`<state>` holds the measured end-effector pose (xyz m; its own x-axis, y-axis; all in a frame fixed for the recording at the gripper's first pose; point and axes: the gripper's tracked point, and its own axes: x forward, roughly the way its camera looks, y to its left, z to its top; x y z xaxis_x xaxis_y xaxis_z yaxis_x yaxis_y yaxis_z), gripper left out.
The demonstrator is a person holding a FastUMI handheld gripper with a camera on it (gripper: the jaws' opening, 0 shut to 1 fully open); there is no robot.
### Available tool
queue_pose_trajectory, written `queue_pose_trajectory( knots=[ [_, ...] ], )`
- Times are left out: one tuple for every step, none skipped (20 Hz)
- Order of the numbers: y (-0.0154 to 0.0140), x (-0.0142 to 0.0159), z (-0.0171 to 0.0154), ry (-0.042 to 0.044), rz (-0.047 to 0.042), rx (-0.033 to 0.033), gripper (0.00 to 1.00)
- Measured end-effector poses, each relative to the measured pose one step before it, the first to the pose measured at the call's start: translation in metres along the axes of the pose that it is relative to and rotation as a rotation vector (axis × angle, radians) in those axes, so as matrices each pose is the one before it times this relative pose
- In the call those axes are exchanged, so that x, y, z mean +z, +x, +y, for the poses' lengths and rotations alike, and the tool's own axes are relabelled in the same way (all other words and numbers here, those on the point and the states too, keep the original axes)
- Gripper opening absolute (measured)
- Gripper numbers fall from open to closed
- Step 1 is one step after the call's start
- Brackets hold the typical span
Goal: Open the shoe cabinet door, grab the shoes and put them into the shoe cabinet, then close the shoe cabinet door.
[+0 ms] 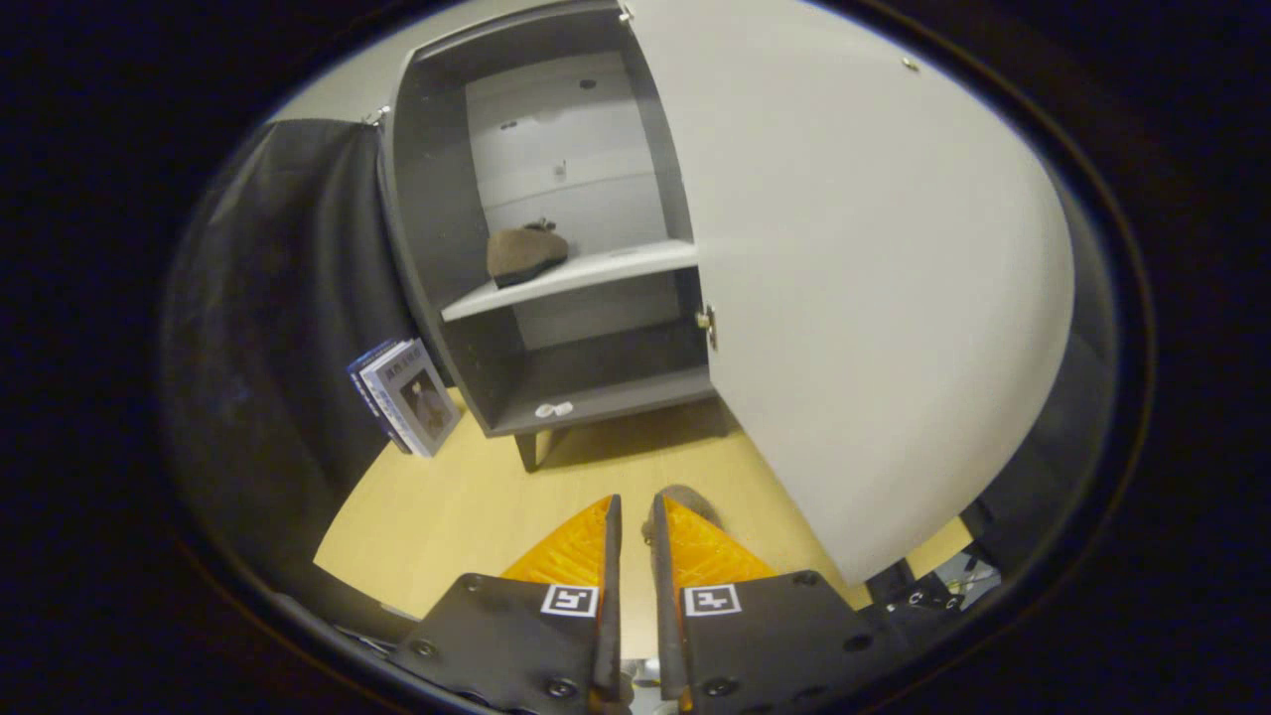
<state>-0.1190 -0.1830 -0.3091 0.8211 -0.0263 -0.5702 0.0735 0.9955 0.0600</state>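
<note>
- Your gripper hangs low over the wooden floor, in front of the shoe cabinet. Its fingers sit nearly together with a thin gap between them.
- Something brownish-grey peeks out at the fingertips, likely the second shoe. You cannot tell from here whether both fingers press on it, so treat the grip as unconfirmed.
- The cabinet door stands swung wide to the right, its small knob at the near edge. That leaves the whole opening clear for you to reach straight in.
- 1 brown shoe already sits on the middle shelf, pushed to the left side, which leaves room beside it for its mate.
- A small white object lies on the cabinet's bottom board; keep clear of it.
- A few books lean against the black cloth just left of the cabinet, out of your path.
- In my judgement, door opening is done and placing is half done; closing the door remains.
</note>
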Motion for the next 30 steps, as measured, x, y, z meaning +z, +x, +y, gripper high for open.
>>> queue_pose_trajectory(
  knots=[
    [0.00975, -0.01458, -0.00077, -0.00057, 0.03617, 0.00066, 0.17],
    [0.00976, -0.01338, -0.00084, -0.00718, 0.03881, -0.00562, 0.17],
    [0.00879, -0.01265, -0.00123, -0.01127, 0.03711, -0.01203, 0.17],
    [0.01083, -0.01069, -0.00042, -0.00775, 0.02557, -0.00913, 0.17],
    [0.00909, -0.00886, -0.00185, -0.00637, 0.02162, -0.01258, 0.17],
    [0.00994, -0.00807, -0.00045, -0.00740, 0.02361, -0.01241, 0.17],
    [0.00688, -0.00780, -0.00106, -0.00908, 0.02838, -0.01320, 0.17],
    [0.00901, -0.00770, -0.00164, -0.00843, 0.02753, -0.01480, 0.17],
    [0.00884, -0.00697, -0.00298, -0.00381, 0.02756, -0.01404, 0.17],
    [0.00785, -0.00595, -0.00258, 0.00089, 0.02453, -0.01121, 0.17],
    [0.00594, -0.00653, -0.00371, 0.00059, 0.02506, -0.01150, 0.17],
    [0.00557, -0.00644, -0.00139, 0.00243, 0.02219, -0.00730, 0.18],
    [0.00480, -0.00551, -0.00199, 0.00043, 0.02096, -0.00485, 0.18],
    [0.00537, -0.00581, -0.00226, -0.00442, 0.02282, -0.00368, 0.17],
    [0.00389, -0.00591, -0.00084, -0.00478, 0.02265, 0.00291, 0.17],
    [0.00448, -0.00291, -0.00146, -0.00645, 0.01445, -0.00392, 0.18],
    [0.00298, -0.00308, -0.00152, -0.00654, 0.01479, -0.00304, 0.19],
    [0.00295, -0.00309, -0.00061, -0.00603, 0.01276, -0.00279, 0.23],
    [0.00109, -0.00043, -0.00011, -0.00193, 0.00278, -0.00171, 0.24],
    [0.00131, 0.00061, -0.00151, -0.00520, -0.00365, -0.00844, 0.23],
    [0.00079, -0.00033, -0.00136, -0.00717, -0.00090, -0.00562, 0.23],
    [0.00152, 0.00064, 0.00149, -0.00686, -0.00548, 0.00421, 0.21],
    [-0.00003, 0.00237, -0.00019, -0.01300, 0.00858, -0.01159, 0.21],
    [0.00275, -0.00507, 0.00104, -0.01024, -0.00084, -0.00484, 0.09],
    [-0.00352, 0.00181, -0.00014, -0.00853, -0.00002, -0.00348, 0.09],
    [0.00150, 0.00157, 0.00170, -0.00265, -0.00297, 0.00173, 0.07],
    [-0.00307, 0.00071, 0.00212, 0.00475, -0.00548, 0.00582, 0.05],
    [-0.00332, 0.00255, 0.00134, 0.00642, -0.00746, 0.00546, 0.03],
    [-0.00207, 0.00423, 0.00046, 0.00387, -0.01128, 0.00544, 0.03],
    [-0.00188, 0.00717, 0.00042, 0.00099, -0.01411, 0.00530, 0.03]
  ],
)
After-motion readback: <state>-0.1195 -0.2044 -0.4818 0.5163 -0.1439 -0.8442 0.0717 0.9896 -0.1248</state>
